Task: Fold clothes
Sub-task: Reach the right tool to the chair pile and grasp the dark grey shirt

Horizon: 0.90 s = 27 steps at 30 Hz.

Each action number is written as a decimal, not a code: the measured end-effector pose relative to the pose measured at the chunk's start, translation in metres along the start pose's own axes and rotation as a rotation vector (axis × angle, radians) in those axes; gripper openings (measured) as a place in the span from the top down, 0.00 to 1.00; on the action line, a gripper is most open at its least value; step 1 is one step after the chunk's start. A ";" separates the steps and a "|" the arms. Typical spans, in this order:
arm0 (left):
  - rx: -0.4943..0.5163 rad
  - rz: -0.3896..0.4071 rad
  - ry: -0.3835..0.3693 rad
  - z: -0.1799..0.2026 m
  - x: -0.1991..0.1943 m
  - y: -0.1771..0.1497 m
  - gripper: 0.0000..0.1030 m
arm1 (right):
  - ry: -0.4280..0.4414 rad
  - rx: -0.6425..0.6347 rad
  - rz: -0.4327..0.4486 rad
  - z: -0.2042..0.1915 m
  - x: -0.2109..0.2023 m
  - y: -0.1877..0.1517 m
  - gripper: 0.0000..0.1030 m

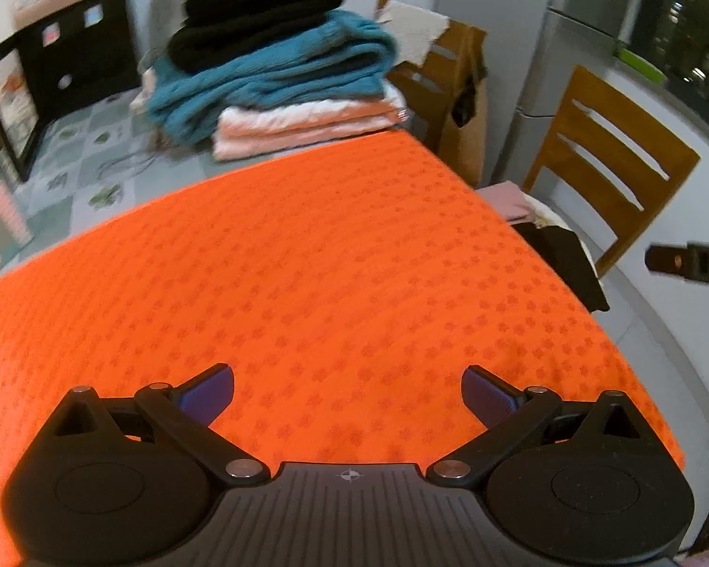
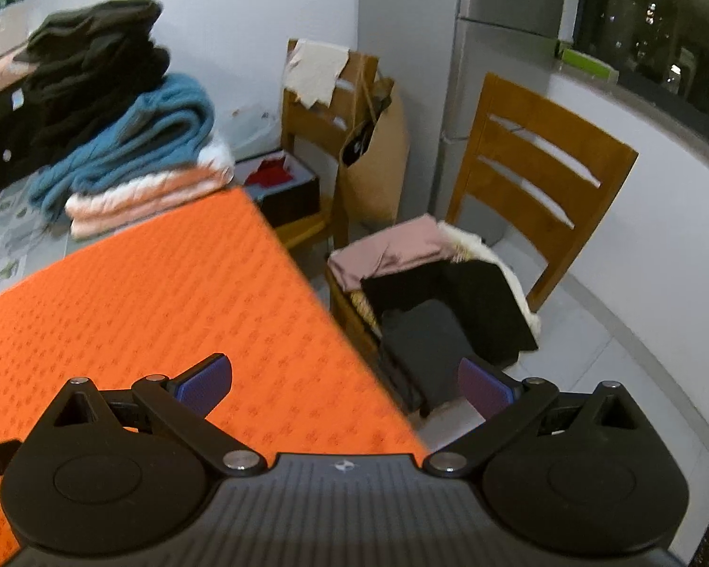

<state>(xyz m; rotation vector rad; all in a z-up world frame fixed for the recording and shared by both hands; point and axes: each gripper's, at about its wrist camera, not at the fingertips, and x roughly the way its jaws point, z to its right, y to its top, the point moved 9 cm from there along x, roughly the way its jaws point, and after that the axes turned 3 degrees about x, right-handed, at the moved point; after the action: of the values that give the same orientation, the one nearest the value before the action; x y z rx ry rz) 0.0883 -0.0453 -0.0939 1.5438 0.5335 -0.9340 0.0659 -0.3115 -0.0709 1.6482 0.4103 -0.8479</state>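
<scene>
On the counter (image 1: 61, 160), behind the orange cloth (image 1: 307, 260), folded clothes (image 1: 279, 75) are stacked. My left tongs (image 1: 347, 394) gape wide, empty, above that cloth. My right tongs (image 2: 345, 390) gape empty at its right edge, beside a chair (image 2: 534, 179) holding unfolded clothes (image 2: 449, 297).

The table is covered by a bright orange cloth with a woven flower pattern (image 1: 335, 255), which fills the middle of the left wrist view. Toward eleven o'clock its far edge gives way to a pale tablecloth printed with green leaf squares (image 1: 85, 151). On that far part sits a stack of folded clothes (image 1: 279, 71): pale pink padded pieces (image 1: 307, 127) at the bottom, a teal knitted sweater (image 1: 269, 75) over them, black folded garments (image 1: 260, 4) on top. The pink layer touches the orange cloth's far edge.

In the right wrist view, at three o'clock beside the table corner, a wooden slat-backed chair (image 2: 539, 151) carries a pink cloth (image 2: 392, 250), a black garment (image 2: 477, 302) and a dark grey folded piece (image 2: 425, 345).
</scene>
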 end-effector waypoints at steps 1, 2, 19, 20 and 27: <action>0.008 0.006 -0.005 0.005 0.004 0.005 0.01 | -0.002 0.000 0.008 0.007 0.005 0.005 0.00; 0.016 0.013 -0.010 0.010 0.007 0.009 0.01 | -0.005 -0.002 0.015 0.015 0.011 0.009 0.00; -0.053 0.041 0.026 0.075 0.101 0.085 0.04 | 0.041 -0.005 -0.094 0.159 0.234 0.030 0.00; -0.063 0.041 0.030 0.075 0.104 0.088 0.04 | 0.044 -0.020 -0.113 0.162 0.253 0.024 0.00; -0.080 -0.010 0.072 0.066 0.123 0.094 0.05 | 0.086 -0.103 -0.229 0.161 0.367 -0.023 0.00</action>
<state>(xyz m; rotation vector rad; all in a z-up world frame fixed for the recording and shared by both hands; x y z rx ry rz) 0.2150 -0.1485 -0.1355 1.5085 0.6232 -0.8574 0.2487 -0.5226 -0.3597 1.5651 0.7020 -0.9107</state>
